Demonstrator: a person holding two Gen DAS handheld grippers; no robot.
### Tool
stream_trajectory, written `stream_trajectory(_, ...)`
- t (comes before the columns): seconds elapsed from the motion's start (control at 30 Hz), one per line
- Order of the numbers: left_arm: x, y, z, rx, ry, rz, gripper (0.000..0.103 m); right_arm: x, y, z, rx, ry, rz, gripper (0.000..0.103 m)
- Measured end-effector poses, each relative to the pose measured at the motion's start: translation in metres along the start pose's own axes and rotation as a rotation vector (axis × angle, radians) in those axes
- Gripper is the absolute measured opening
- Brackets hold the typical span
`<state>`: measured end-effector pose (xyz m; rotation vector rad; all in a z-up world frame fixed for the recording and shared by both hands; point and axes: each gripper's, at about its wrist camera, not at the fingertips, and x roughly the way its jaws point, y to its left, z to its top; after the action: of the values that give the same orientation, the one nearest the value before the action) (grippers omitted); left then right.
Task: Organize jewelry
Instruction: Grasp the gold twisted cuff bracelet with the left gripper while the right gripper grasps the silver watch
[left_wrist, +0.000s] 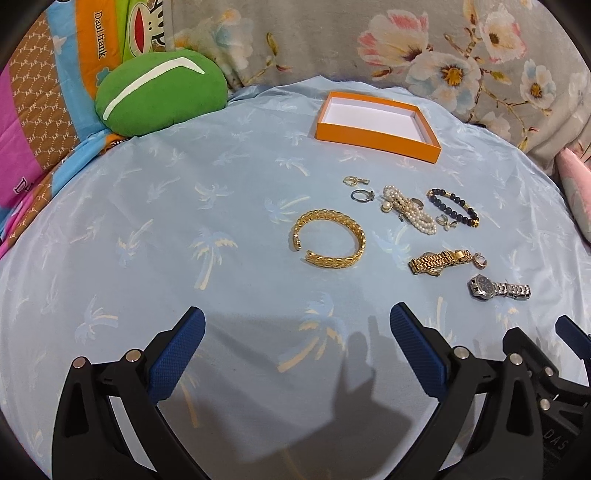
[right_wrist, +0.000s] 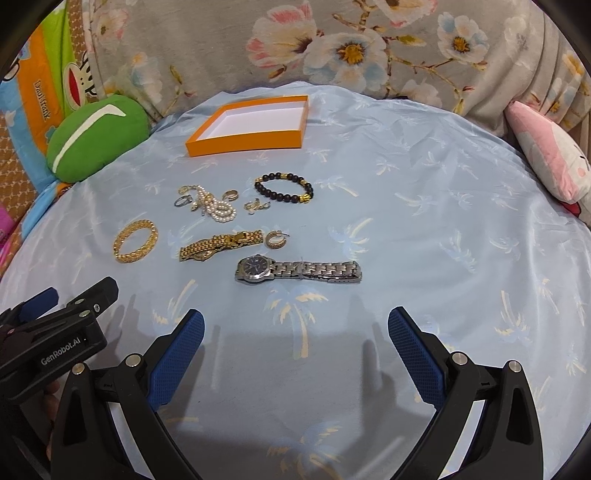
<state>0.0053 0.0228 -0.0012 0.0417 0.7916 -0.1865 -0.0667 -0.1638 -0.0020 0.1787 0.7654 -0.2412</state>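
We find the left claw (left_wrist: 297, 325) spread wide with nothing between its blue textured pads, poised above the pale blue palm-print bedsheet (left_wrist: 147, 240). The right claw (right_wrist: 295, 325) is equally wide apart and empty.

The jewellery lies on the bedsheet ahead of both claws, touching neither. From the left wrist view, the open gold woven cuff bangle (left_wrist: 330, 240) sits nearest the claw's centre line, well ahead of the pads. Further right we note the gold link watch (left_wrist: 437, 261) and the silver steel watch with dark dial (left_wrist: 498, 288), the latter just beyond the right pad.

From the right wrist view, the silver watch (right_wrist: 297, 270) lies directly ahead of the claw's gap, the closest piece. Behind it we record the gold watch (right_wrist: 219, 246), a gold hoop earring (right_wrist: 275, 239), the white pearl strand (right_wrist: 218, 206) tangled with small rings, and the black bead bracelet with gold spacers (right_wrist: 284, 188).

The shallow orange cardboard box with white interior (right_wrist: 243, 142) stands empty beyond the jewellery, apart from it.
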Motion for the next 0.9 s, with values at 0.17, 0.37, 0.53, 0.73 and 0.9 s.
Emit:
stream_trajectory(0.17,0.0,0.007,0.01,0.05,-0.025,-0.002,0.098,0.005,0.0,0.008,-0.078,0.006,0.019,0.088)
stream_trajectory(0.37,0.021,0.004,0.031,0.111,0.017,-0.067,0.098,0.029,-0.007,0.025,-0.193,0.056,0.133,0.085)
stream_trajectory(0.53,0.041,-0.012,0.041,0.224,0.039,-0.092,0.098,0.048,-0.003,0.038,-0.355,0.078,0.191,0.078)
stream_trajectory(0.73,0.062,-0.023,0.052,0.277,0.087,-0.108,0.098,0.07,-0.008,0.053,-0.422,0.144,0.274,0.056)
stream_trajectory(0.9,0.07,-0.027,0.053,0.284,0.113,-0.109,0.098,0.069,-0.007,0.054,-0.404,0.161,0.311,0.035)
